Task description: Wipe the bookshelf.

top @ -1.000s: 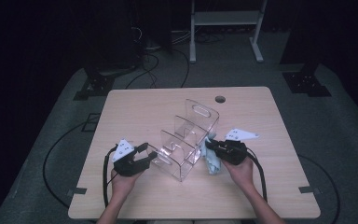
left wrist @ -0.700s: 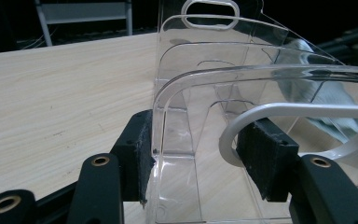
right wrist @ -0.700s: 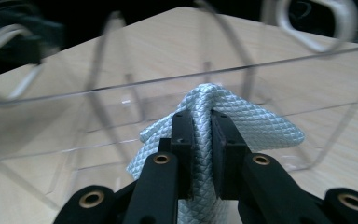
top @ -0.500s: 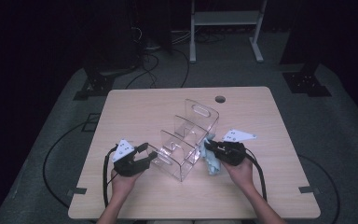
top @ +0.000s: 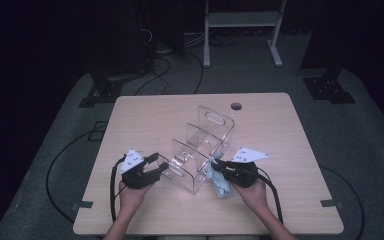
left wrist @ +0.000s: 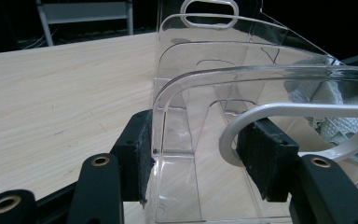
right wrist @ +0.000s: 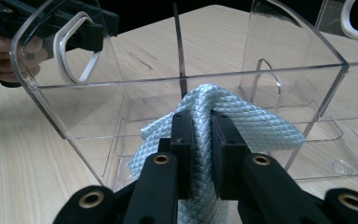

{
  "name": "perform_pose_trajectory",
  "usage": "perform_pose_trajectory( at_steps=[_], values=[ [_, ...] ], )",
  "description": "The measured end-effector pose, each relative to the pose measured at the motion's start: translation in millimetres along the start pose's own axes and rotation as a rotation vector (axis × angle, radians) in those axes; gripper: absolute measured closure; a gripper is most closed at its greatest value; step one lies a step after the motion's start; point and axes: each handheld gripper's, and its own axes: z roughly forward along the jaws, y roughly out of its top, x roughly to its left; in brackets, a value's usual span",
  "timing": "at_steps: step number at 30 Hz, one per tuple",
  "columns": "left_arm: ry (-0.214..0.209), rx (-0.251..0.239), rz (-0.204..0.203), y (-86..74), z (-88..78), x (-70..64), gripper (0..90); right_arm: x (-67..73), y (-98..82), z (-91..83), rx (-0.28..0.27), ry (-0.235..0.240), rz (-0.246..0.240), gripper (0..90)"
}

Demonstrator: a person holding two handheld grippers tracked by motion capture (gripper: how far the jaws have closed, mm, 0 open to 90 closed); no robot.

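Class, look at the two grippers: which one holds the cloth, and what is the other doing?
The right gripper pinches the light blue cloth; the left gripper instead clamps the end wall of the clear organizer.

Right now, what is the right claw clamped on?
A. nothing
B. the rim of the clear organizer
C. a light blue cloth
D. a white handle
C: in the right gripper view the right claw pinches a fold of the light blue cloth against the wall of the clear organizer.

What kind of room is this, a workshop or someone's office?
Probably a lab or recording studio: a lone wooden table on grey carpet, dark surroundings, cables trailing across the floor, and a person working two hand-held grippers on a clear plastic organizer.
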Motion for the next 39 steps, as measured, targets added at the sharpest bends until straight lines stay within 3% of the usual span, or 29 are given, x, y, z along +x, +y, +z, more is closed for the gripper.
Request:
perform_pose_trajectory(
  at_steps=[6,10,16,18,21,33,39],
  values=[
    [0.000,-0.001,-0.005,0.4,1.3,-0.3,46.1,-18.1,2.2,2.4,-0.004,-0.036,0.047,80.1],
    [0.000,0.000,-0.006,0.4,0.8,0.6,46.1,-1.6,2.7,1.8,-0.008,-0.030,0.018,80.0],
    [0.003,0.002,-0.007,0.5,0.4,0.1,46.0,29.4,1.7,-1.2,-0.015,0.069,-0.013,80.1],
    [0.003,0.003,-0.008,0.4,0.0,0.6,45.9,35.5,3.3,-1.3,-0.006,0.067,-0.039,80.2],
    [-0.016,-0.001,-0.016,0.3,0.0,1.4,45.1,29.0,5.1,-1.3,-0.005,0.076,-0.030,80.3],
    [-0.074,0.009,0.022,0.5,3.5,-7.3,47.5,-0.2,6.3,2.2,-0.018,-0.002,0.031,80.1],
    [-0.072,0.007,0.023,0.1,3.4,-6.6,49.9,17.5,4.9,-9.3,-0.016,0.064,-0.003,80.1]
  ],
)
